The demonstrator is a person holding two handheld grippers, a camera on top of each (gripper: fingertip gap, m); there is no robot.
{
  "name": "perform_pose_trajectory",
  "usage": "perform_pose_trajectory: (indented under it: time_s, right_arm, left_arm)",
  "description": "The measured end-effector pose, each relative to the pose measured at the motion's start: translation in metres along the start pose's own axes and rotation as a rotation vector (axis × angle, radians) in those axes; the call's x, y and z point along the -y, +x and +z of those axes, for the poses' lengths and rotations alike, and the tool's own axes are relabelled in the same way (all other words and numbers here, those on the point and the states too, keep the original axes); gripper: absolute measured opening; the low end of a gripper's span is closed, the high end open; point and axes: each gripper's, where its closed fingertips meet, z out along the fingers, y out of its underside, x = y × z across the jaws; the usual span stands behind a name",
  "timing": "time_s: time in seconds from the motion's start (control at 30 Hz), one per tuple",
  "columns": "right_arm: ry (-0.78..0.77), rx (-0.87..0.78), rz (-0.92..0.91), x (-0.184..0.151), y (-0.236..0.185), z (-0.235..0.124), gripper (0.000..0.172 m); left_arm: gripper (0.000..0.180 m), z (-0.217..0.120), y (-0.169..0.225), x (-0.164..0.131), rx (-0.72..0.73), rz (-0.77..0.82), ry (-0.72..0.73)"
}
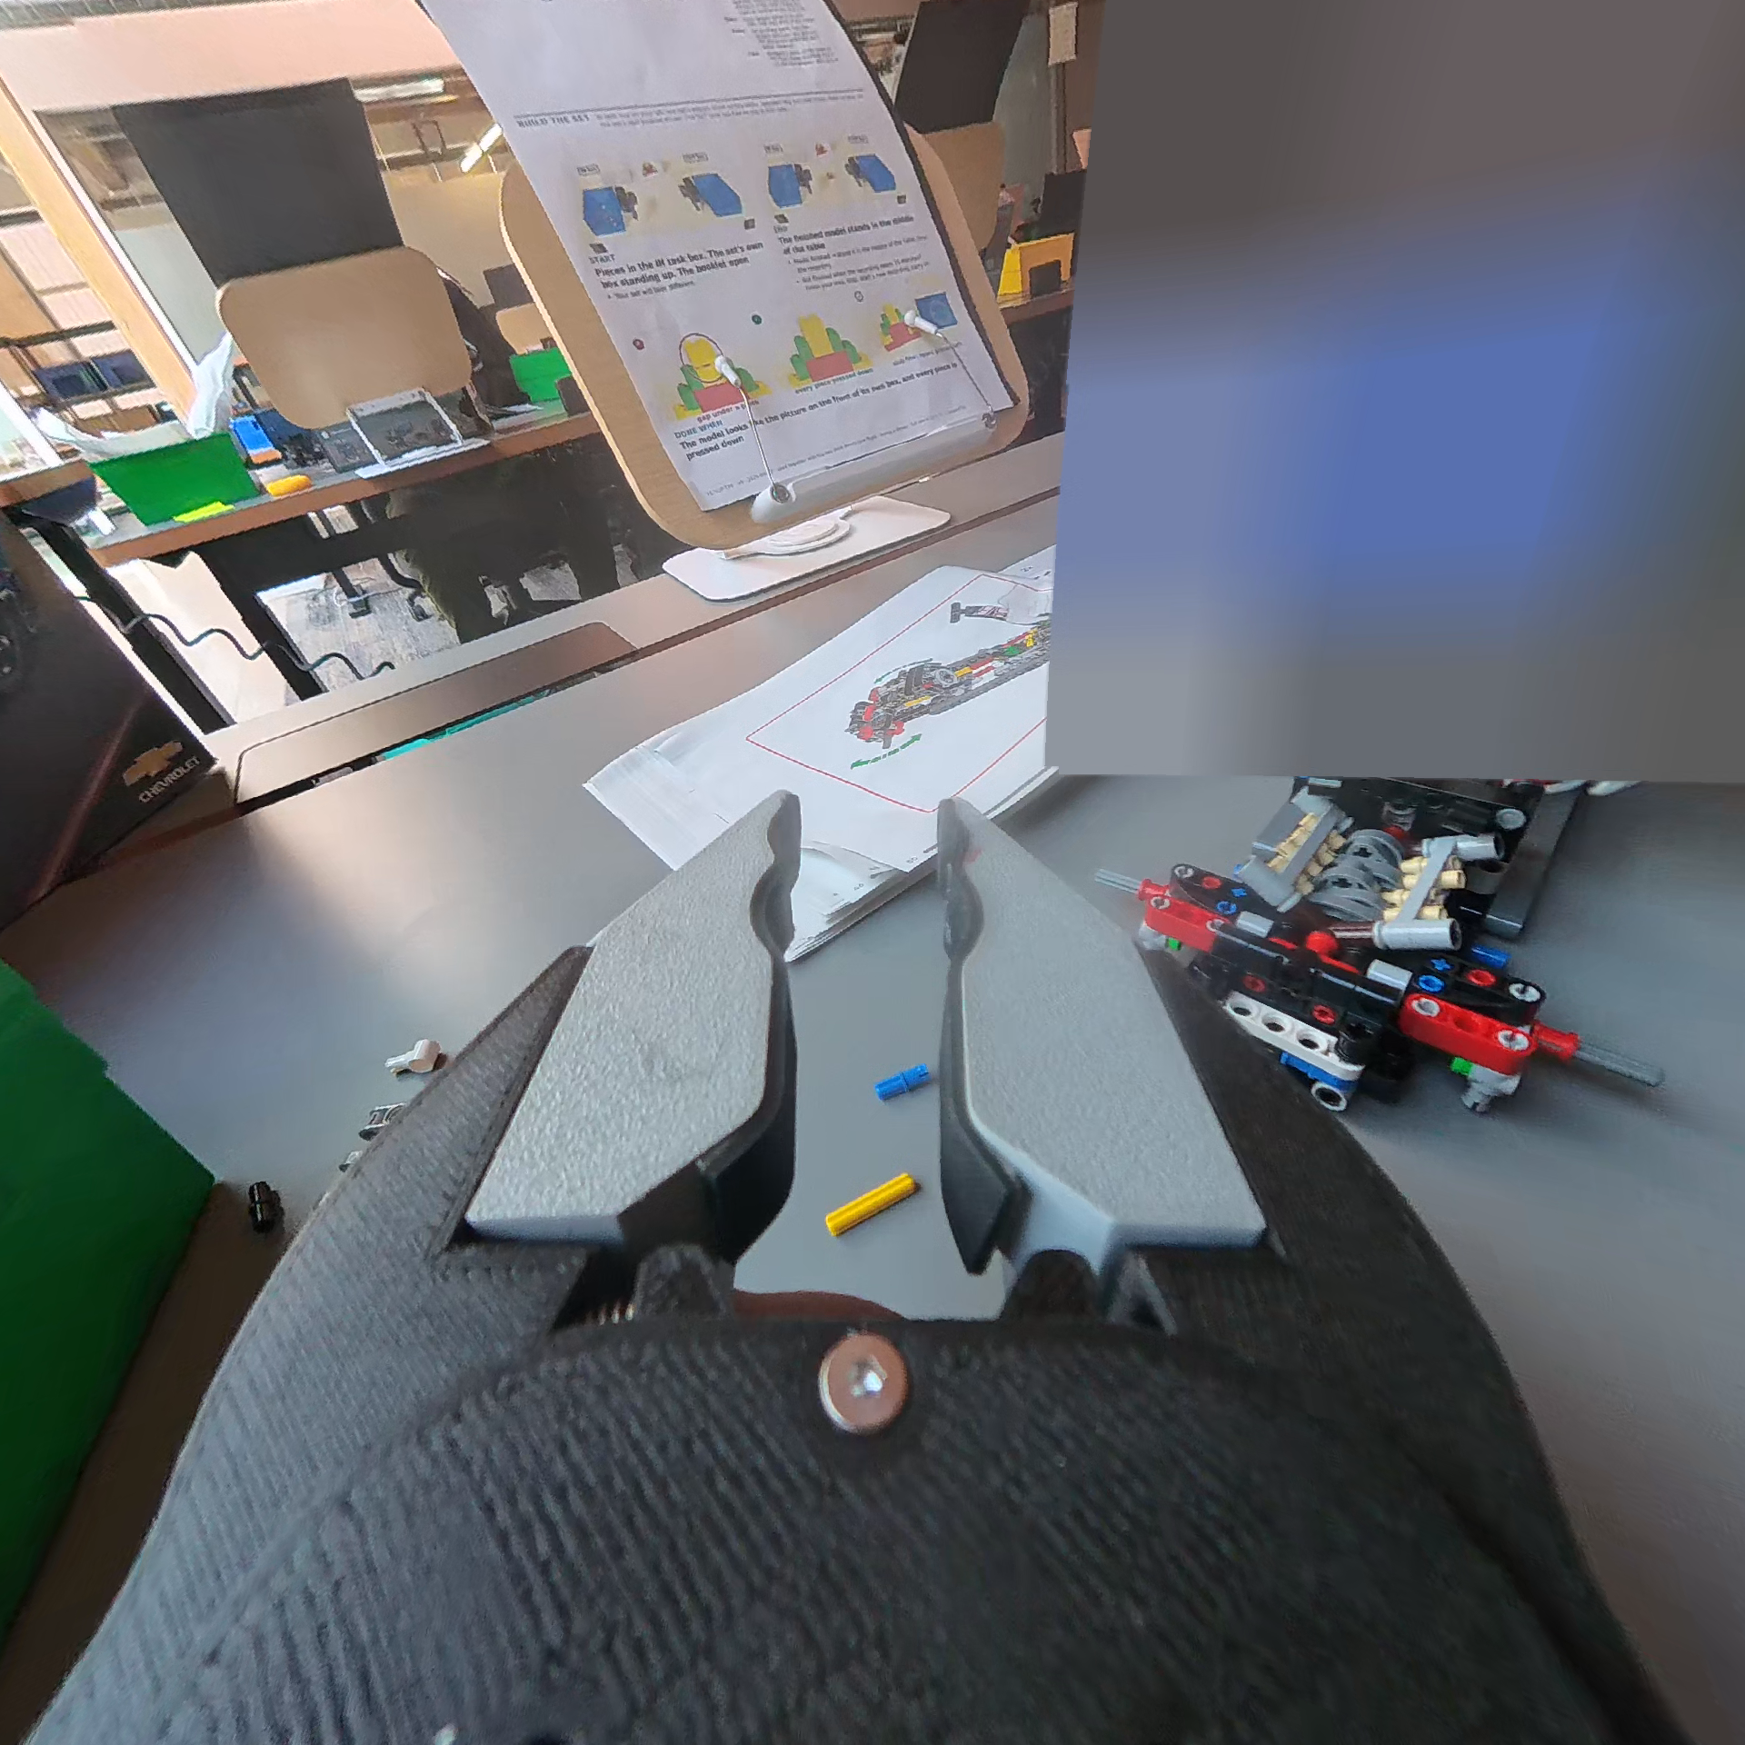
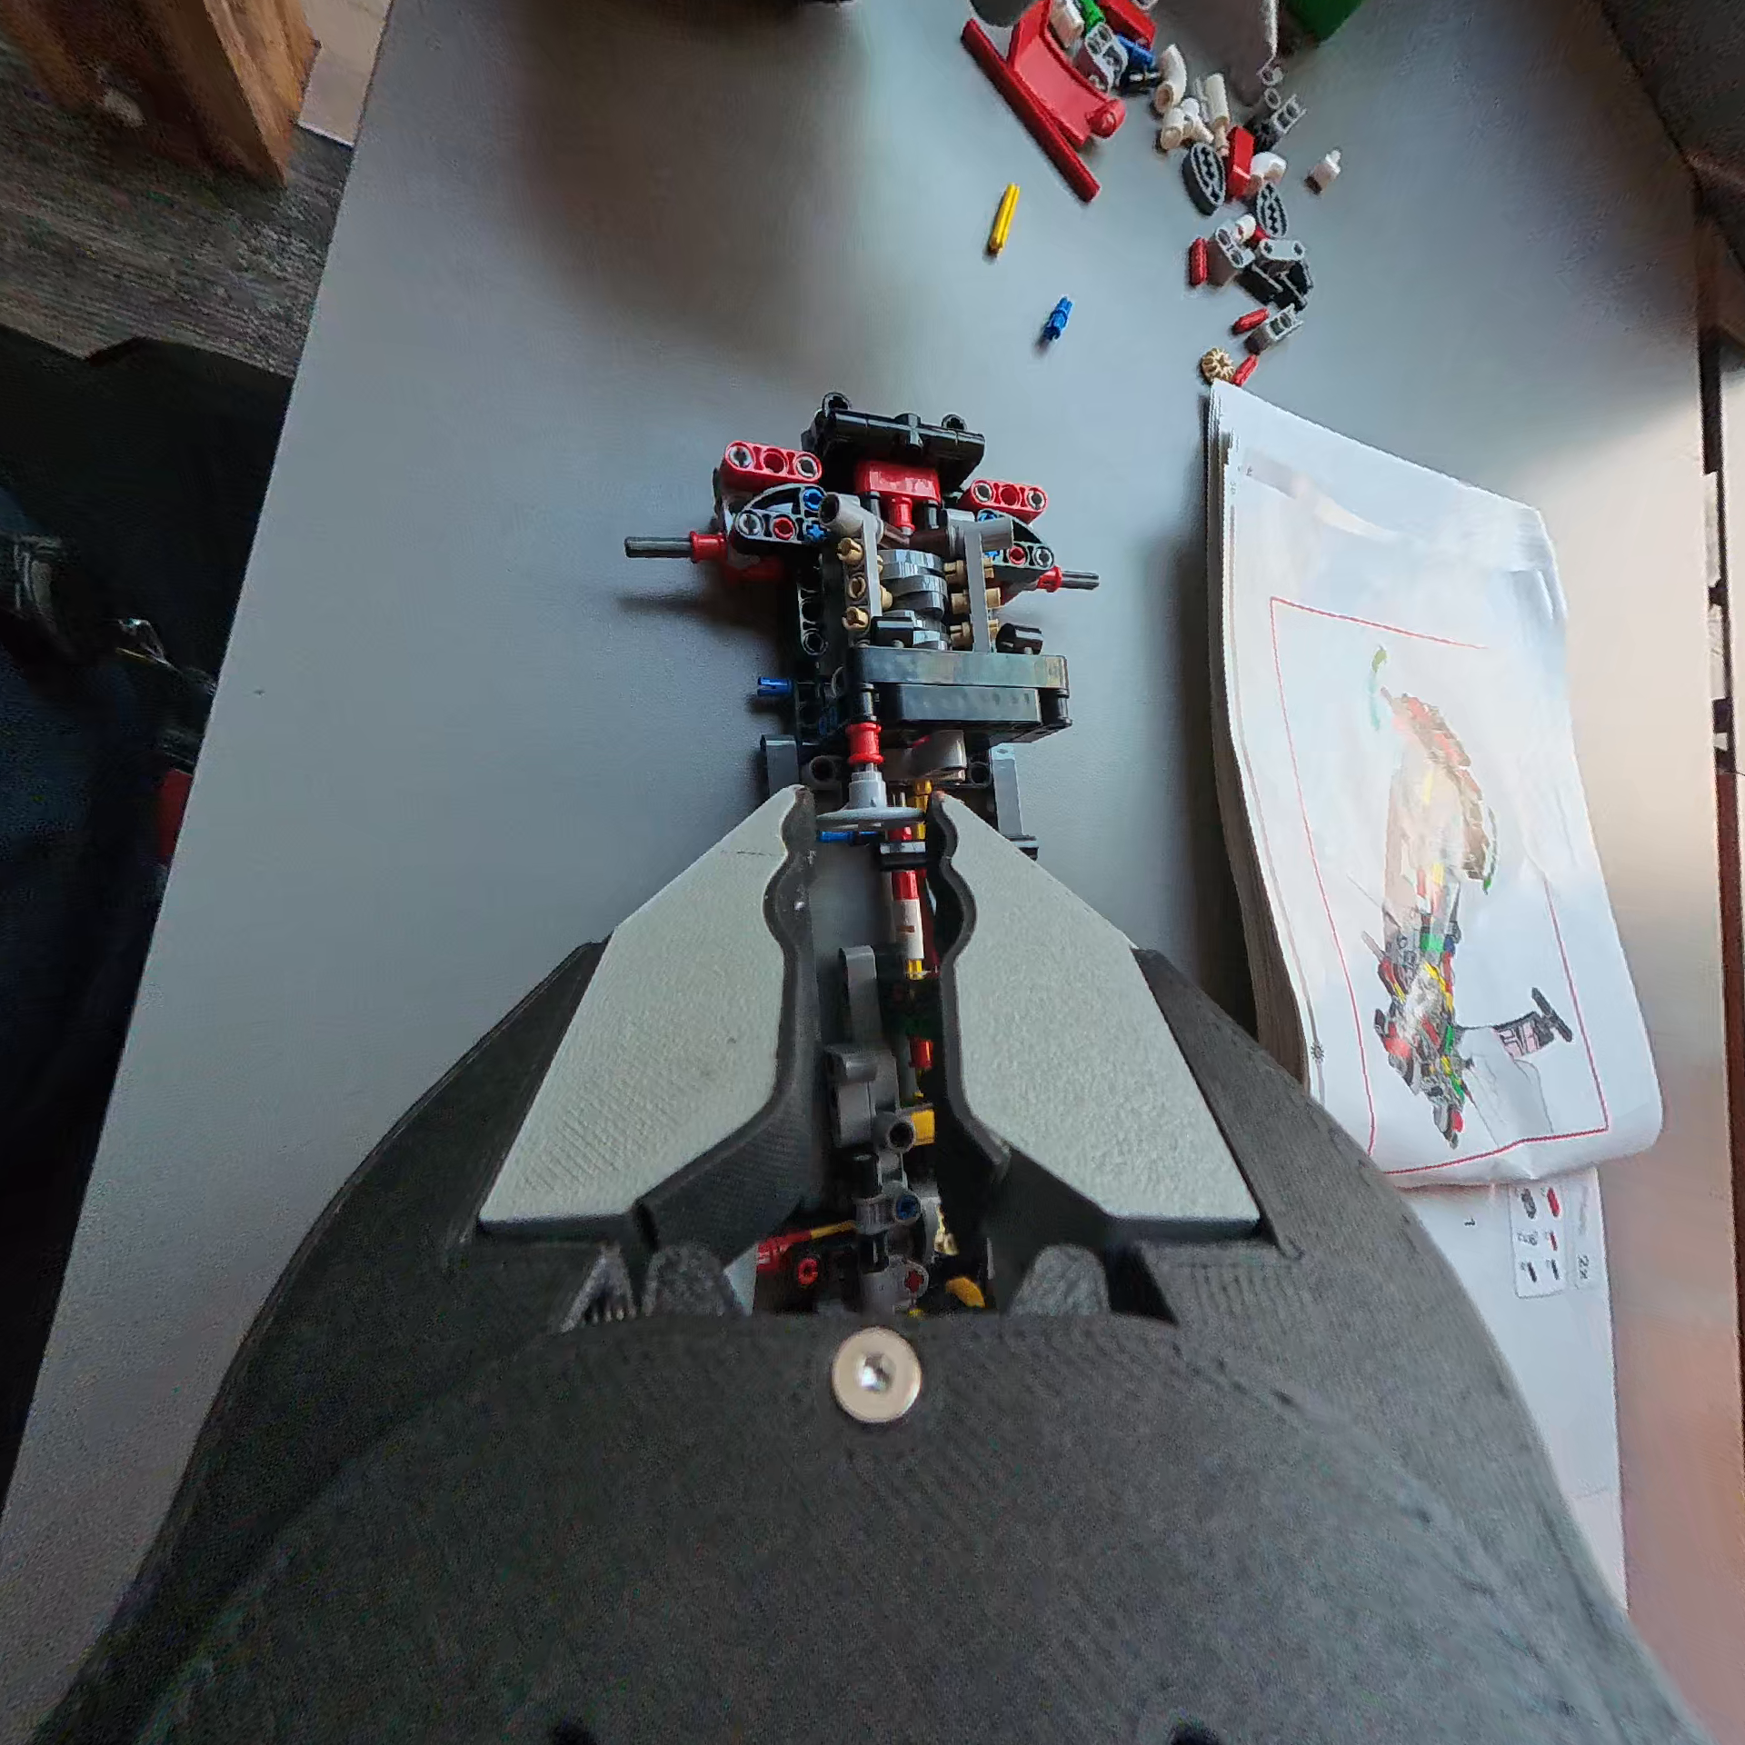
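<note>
A large blurred patch covered the upper right of the left wrist view, cutting off the far end of the brick-built chassis (image 1: 1360, 954) and part of the open instruction booklet (image 1: 878, 727). The left gripper (image 1: 869, 812) hovered narrowly open and empty above a grey table (image 1: 378, 897), over a blue pin (image 1: 902, 1083) and a yellow axle (image 1: 871, 1204). The right gripper (image 2: 864, 812) straddled the chassis's near end, narrowly parted; whether its pads pressed the grey disc (image 2: 867, 818) between them could not be told. Loose pieces (image 2: 1237, 189) lay beyond. Desks and a paper stand (image 1: 755, 283) filled the room behind.
</note>
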Motion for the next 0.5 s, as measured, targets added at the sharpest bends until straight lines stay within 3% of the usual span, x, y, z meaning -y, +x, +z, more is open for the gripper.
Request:
perform_pose_trajectory:
  time_s: [0.23, 0.5]
  right_arm:
    - [-0.029, 0.050, 0.007, -0.005, 0.001, 0.007, 0.025]
    - [0.018, -0.058, -0.024, 0.002, 0.004, -0.005, 0.019]
  left_arm:
    - [0.026, 0.000, -0.001, 0.000, -0.002, -0.012, 0.001]
    - [0.027, 0.000, -0.001, 0.000, -0.004, -0.016, 0.001]
